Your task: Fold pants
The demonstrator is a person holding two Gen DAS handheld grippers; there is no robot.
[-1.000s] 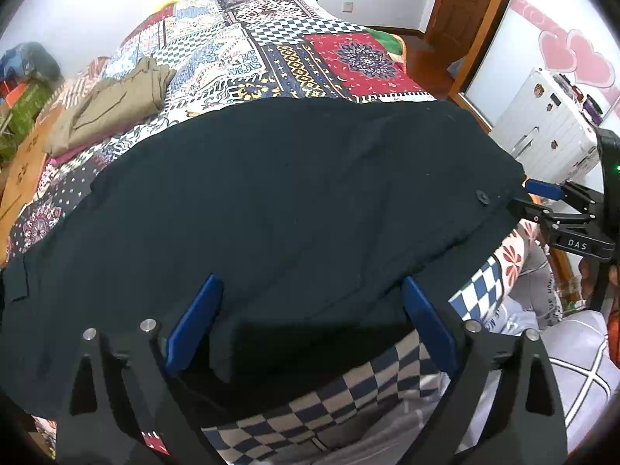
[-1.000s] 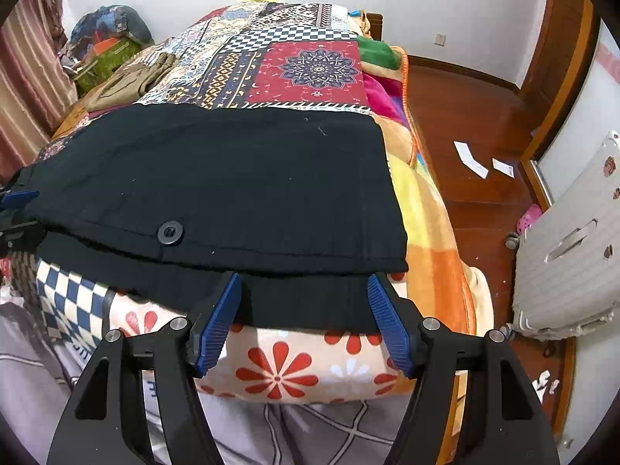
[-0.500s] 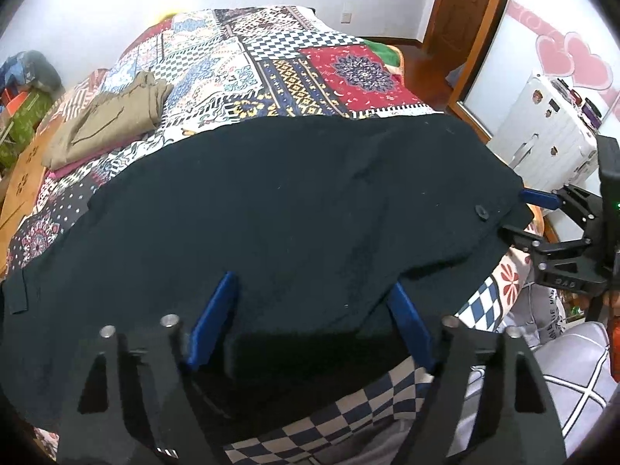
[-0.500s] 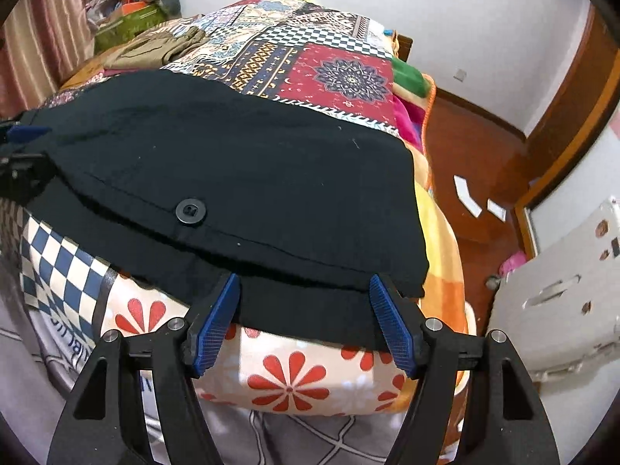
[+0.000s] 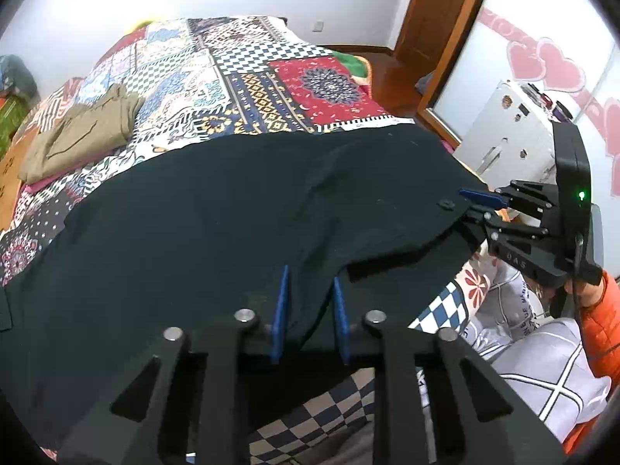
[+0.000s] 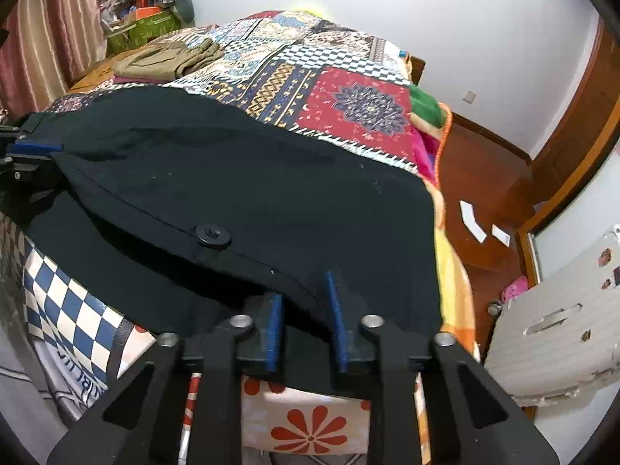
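Home bedroom: a bed [image 5: 271, 89] under a patchwork quilt [image 6: 348, 104] fills the frame centre, white walls [image 6: 465, 19] behind, wooden door [image 5: 438, 11] upper right, striped curtain [image 6: 46, 38] upper left, suitcase [image 6: 558, 329] lower right.

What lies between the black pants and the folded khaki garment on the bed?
Only bare patchwork quilt separates the black pants from the folded khaki garment; nothing else lies there. The left wrist view shows it best.

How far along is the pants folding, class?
Done: black pants lie spread flat across the bed. In hand: left gripper and right gripper are closing on the near edge, cloth between the fingers. Left: every fold; none is made yet.
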